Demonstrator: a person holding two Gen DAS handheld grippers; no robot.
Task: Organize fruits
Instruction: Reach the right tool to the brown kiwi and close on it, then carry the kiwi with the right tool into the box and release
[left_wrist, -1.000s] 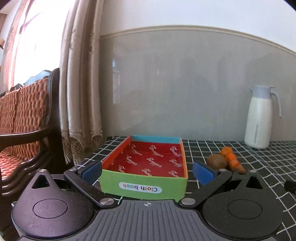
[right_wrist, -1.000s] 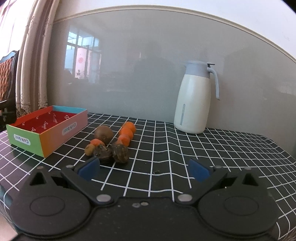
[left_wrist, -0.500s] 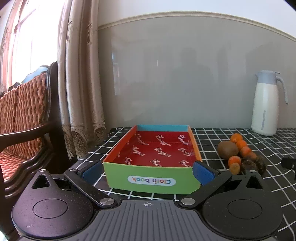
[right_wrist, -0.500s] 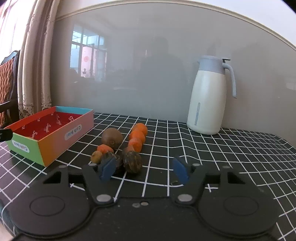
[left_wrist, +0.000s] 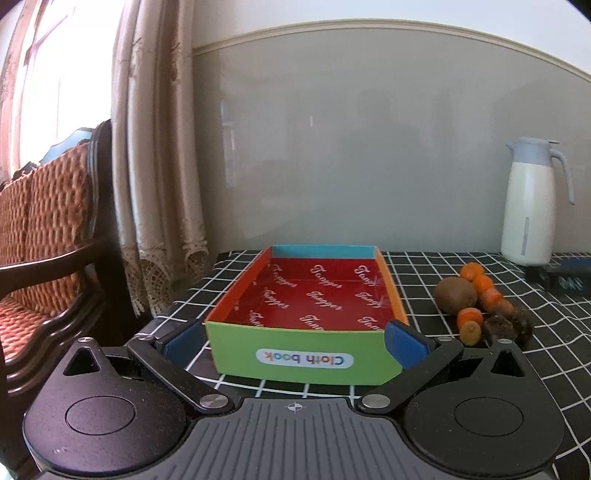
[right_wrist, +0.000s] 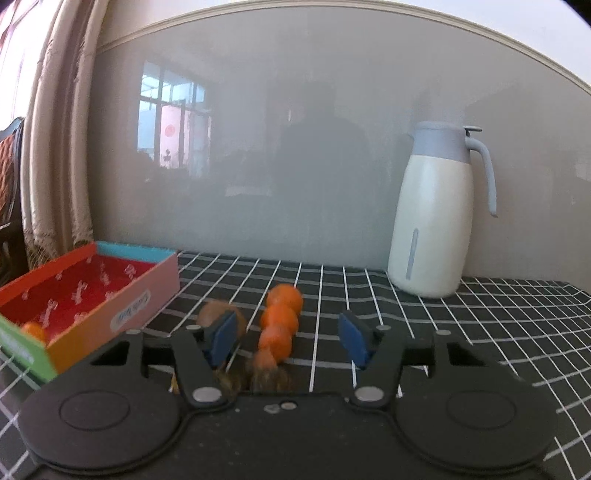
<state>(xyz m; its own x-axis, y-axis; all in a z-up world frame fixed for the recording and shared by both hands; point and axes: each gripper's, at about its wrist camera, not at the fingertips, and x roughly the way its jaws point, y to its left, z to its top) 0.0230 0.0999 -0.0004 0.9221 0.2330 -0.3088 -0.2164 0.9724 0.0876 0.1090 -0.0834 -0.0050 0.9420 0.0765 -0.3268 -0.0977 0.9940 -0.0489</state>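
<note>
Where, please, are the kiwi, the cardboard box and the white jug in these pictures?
kiwi (left_wrist: 455, 295), left wrist view, middle of its brown skin.
cardboard box (left_wrist: 303, 360), left wrist view, green front wall.
white jug (right_wrist: 430, 225), right wrist view, middle of its body.

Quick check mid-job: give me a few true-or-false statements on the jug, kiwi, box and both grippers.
1. The jug stands upright on the table. True.
2. The kiwi lies in the box. False: it lies on the table, right of the box.
3. The right gripper is shut on an orange. False: its jaws, just closing, stand apart; the oranges show between them, ungripped.
4. The left gripper is open, straddling the box's green end. True.
</note>
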